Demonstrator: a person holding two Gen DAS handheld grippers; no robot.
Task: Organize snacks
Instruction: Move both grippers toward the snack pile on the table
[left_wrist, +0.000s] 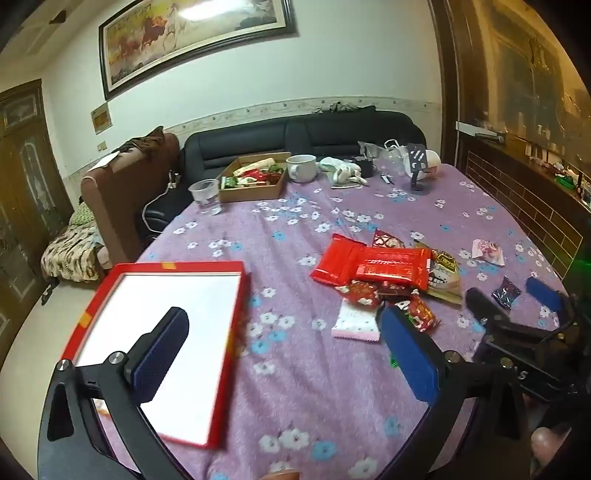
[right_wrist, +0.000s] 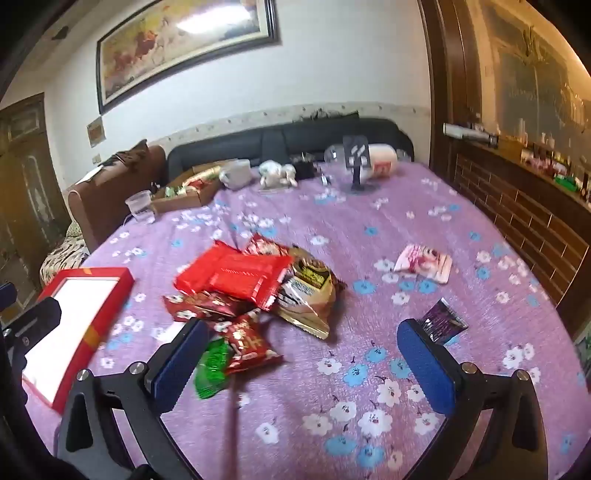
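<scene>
A pile of snack packets lies mid-table: two large red packets (left_wrist: 369, 264) (right_wrist: 236, 275), a gold packet (left_wrist: 445, 273) (right_wrist: 310, 291), small red packets (right_wrist: 247, 341), a green one (right_wrist: 212, 365) and a white-pink one (left_wrist: 356, 323). A pink packet (right_wrist: 423, 264) (left_wrist: 487, 251) and a dark packet (right_wrist: 441, 325) (left_wrist: 505, 291) lie apart to the right. A red box with a white inside (left_wrist: 162, 343) (right_wrist: 74, 325) sits at the left. My left gripper (left_wrist: 284, 339) is open and empty, between box and pile. My right gripper (right_wrist: 299, 354) is open and empty, right of the pile.
The table has a purple flowered cloth (left_wrist: 295, 387). At the far edge stand a cardboard box of snacks (left_wrist: 255, 179), a clear cup (left_wrist: 205, 192), a white mug (left_wrist: 301, 166) and a phone stand (left_wrist: 419, 173). A black sofa (left_wrist: 303, 136) is behind.
</scene>
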